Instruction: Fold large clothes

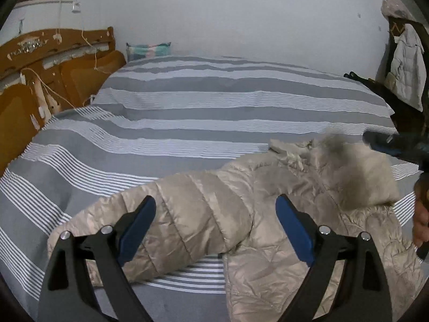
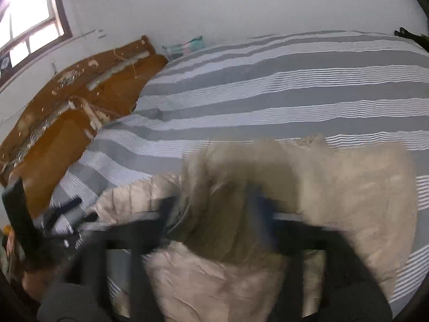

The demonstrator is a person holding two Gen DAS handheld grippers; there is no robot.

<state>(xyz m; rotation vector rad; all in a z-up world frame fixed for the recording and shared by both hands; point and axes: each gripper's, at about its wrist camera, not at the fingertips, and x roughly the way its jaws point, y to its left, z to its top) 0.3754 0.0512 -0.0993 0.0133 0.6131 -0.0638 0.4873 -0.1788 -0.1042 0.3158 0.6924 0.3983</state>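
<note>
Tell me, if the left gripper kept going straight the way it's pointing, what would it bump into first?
Most likely the puffy beige coat lying on the striped bed. The left gripper is open and its sleeve sits right between the fingers, so it would probably meet that sleeve first, though depth is hard to judge.

Puffer jacket (image 1: pixel 268 214) lies on the bed (image 1: pixel 187 102), at five o'clock of it, sleeve (image 1: pixel 166 220) stretching toward nine. Headboard (image 1: pixel 53 61) stands at ten o'clock, pillow (image 1: pixel 148 51) at twelve against the wall, hanging coat (image 1: pixel 407 69) at two.
</note>
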